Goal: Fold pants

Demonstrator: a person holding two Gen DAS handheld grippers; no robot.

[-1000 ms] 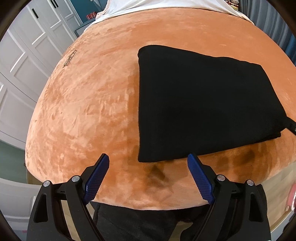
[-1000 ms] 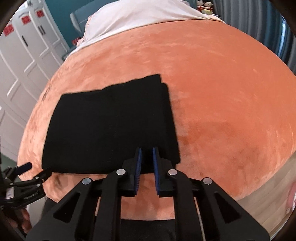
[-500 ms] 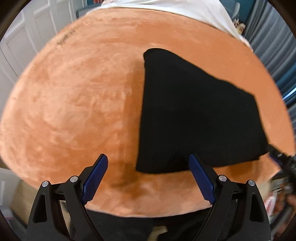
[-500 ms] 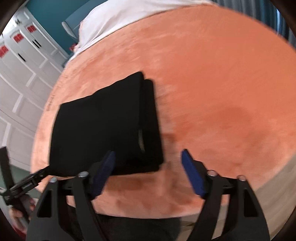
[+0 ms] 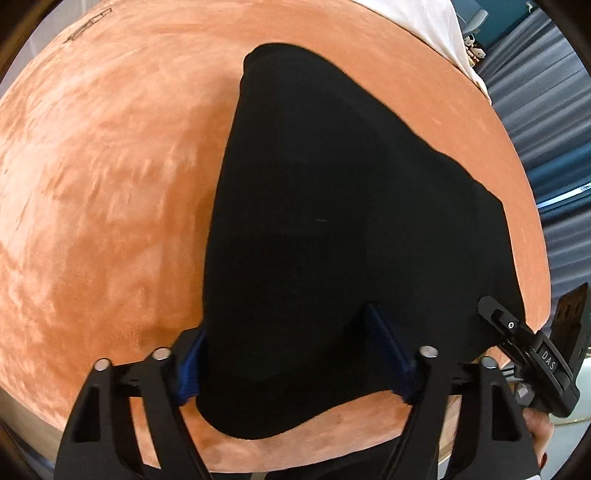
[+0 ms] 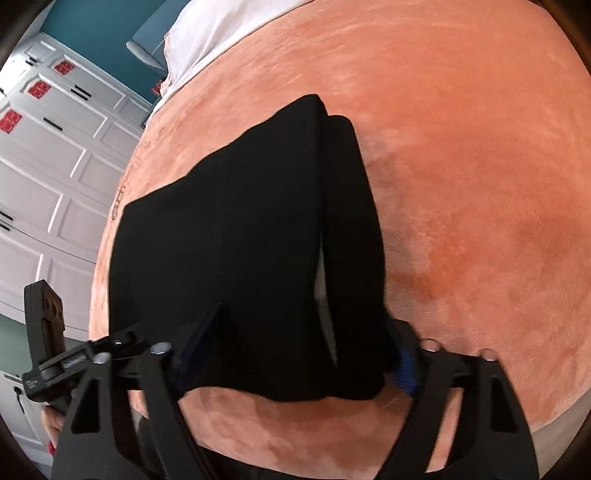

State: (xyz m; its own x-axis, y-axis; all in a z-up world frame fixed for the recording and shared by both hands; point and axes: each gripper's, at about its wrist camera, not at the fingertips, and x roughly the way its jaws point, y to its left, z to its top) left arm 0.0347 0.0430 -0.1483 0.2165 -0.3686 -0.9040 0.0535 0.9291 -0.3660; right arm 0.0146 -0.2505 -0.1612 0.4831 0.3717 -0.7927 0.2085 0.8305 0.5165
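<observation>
The black pants (image 5: 332, 221) lie folded in a thick rectangle on an orange plush bed cover (image 5: 92, 184). My left gripper (image 5: 295, 365) is open, its blue-padded fingers straddling the near left corner of the bundle. My right gripper (image 6: 295, 358) is open too, with the near right corner of the pants (image 6: 240, 240) between its fingers. The folded layers show at the right edge. The right gripper also shows at the right edge of the left wrist view (image 5: 532, 350), and the left gripper at the left edge of the right wrist view (image 6: 55, 354).
The bed cover (image 6: 480, 166) stretches wide around the pants. A white sheet (image 6: 221, 29) lies at the far end. White wardrobe doors (image 6: 44, 166) stand to the left. Grey curtains (image 5: 554, 129) hang to the right. The bed's near edge is just below the grippers.
Both grippers have moved forward onto the near edge of the pants. The right gripper opened from shut. The near corners now sit between the fingers.
</observation>
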